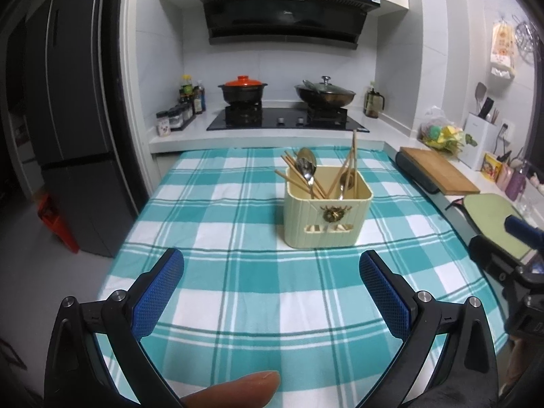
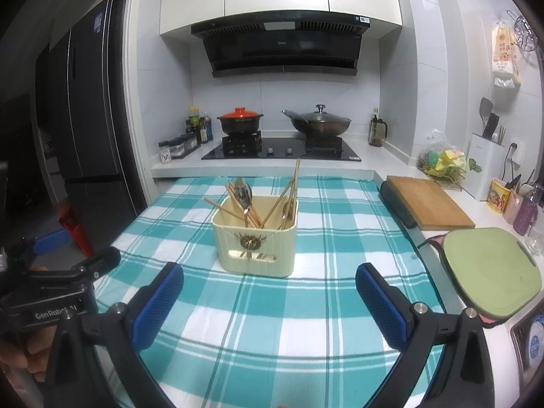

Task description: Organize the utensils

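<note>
While both tools hang back over the checked tablecloth [image 1: 238, 289], the left gripper [image 1: 271, 273] and right gripper [image 2: 269, 287] stand wide apart, holding nothing — likely readied for a pick; chopsticks [image 2: 224, 207] and spoons [image 2: 244, 193] lean jumbled in the cream holder [image 2: 255, 244], mid-table, well ahead of both

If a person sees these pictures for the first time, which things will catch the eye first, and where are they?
First comes the teal checked cloth covering the table, with a cream holder on it, full of chopsticks and spoons. Behind, on the stove, an orange-lidded pot stands left of a glass-lidded wok. Both grippers, left and right, are open above the near cloth, blue fingers apart.
</note>
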{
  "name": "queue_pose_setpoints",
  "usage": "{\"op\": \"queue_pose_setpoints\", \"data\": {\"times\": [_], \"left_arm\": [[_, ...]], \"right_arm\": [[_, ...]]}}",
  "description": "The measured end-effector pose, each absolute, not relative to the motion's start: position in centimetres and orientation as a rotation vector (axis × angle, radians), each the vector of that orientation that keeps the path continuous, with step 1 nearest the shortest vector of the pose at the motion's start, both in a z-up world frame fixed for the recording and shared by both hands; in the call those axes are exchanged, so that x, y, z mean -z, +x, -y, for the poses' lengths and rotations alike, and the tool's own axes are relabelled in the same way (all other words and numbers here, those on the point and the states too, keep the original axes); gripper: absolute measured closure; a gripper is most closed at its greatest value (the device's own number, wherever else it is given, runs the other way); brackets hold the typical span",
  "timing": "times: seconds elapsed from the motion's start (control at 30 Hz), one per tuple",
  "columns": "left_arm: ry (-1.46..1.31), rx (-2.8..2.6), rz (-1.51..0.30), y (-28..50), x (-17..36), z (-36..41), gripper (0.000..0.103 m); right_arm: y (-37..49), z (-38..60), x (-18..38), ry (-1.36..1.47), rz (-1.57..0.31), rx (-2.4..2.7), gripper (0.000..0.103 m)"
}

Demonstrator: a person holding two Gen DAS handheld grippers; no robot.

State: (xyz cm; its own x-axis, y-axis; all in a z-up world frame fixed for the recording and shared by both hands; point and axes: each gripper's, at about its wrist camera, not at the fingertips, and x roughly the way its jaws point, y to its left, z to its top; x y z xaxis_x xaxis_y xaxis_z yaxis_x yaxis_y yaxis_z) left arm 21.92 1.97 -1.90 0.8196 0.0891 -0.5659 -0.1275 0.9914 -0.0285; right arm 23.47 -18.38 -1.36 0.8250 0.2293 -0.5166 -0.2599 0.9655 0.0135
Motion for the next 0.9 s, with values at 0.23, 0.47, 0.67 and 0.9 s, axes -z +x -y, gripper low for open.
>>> {"op": "queue_pose_setpoints", "data": {"times": [0.23,0.47,0.67,0.9], "left_arm": [[-0.032,-0.122,-0.606,20.8,1.6,-1.2,0.000],[-0.033,-0.133,-0.599,20.2,1.2,-1.0,0.000],[-0.034,-0.134,-0.598,20.1,1.2,-1.0,0.000],[-0.043,-0.151,-0.602,20.1,1.0,-1.5,0.000]], "right_arm": [[22.6,18.3,1.8,0.006,-0.583,-0.318,0.000],[21.6,17.4,1.1,-0.043,-0.558,-0.318,0.000],[20.9,16.9,0.7,-0.077,-0.550,-0.322,0.000],[20.8,16.7,0.5,-0.083,-0.555,-0.320,0.000]]}}
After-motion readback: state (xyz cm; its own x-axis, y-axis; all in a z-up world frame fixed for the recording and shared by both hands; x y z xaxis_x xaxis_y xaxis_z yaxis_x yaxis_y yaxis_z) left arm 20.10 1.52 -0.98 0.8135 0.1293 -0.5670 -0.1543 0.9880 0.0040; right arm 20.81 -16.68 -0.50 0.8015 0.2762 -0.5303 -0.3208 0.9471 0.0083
